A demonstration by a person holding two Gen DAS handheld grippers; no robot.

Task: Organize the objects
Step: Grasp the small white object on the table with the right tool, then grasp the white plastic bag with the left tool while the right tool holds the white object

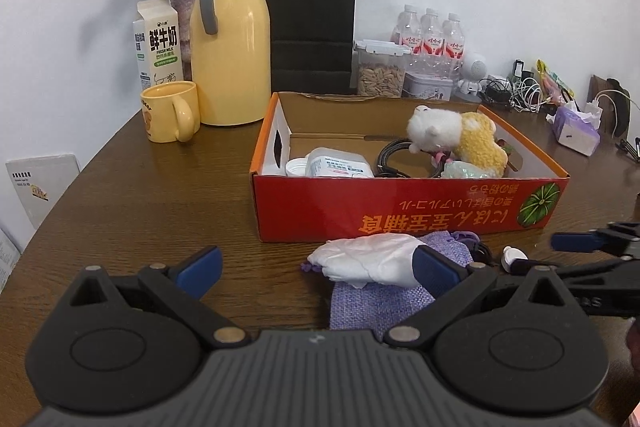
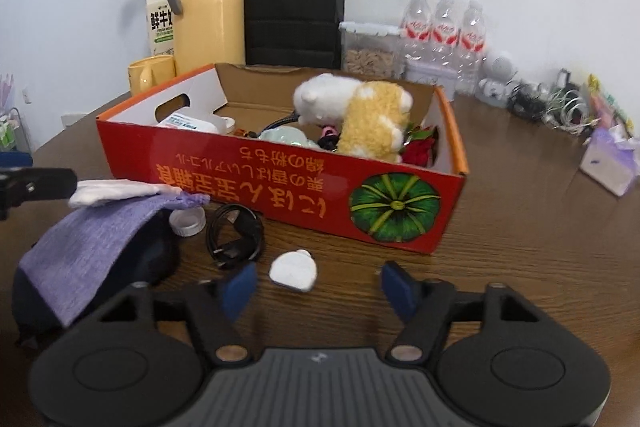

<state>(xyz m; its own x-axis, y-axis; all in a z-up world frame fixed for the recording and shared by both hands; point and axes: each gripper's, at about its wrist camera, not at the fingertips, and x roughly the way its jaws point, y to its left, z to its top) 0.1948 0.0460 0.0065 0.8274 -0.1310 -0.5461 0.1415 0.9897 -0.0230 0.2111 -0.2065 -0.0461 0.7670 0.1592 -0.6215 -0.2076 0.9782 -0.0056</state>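
White charger (image 2: 293,271): lay on worktop (image 2: 500,227) just ahead of right gripper (image 2: 316,285), toward 11 o'clock, nearer than left gripper (image 1: 316,267). Both sets of fingers spread wide, empty.

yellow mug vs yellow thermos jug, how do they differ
The yellow mug is short and open-topped; the thermos jug is tall and closed by a grey-and-yellow lid. The mug's handle is yellow, the jug's handle grey. The mug stands in front of the milk carton, the jug beside it. Both are upright on the table, behind the red box.
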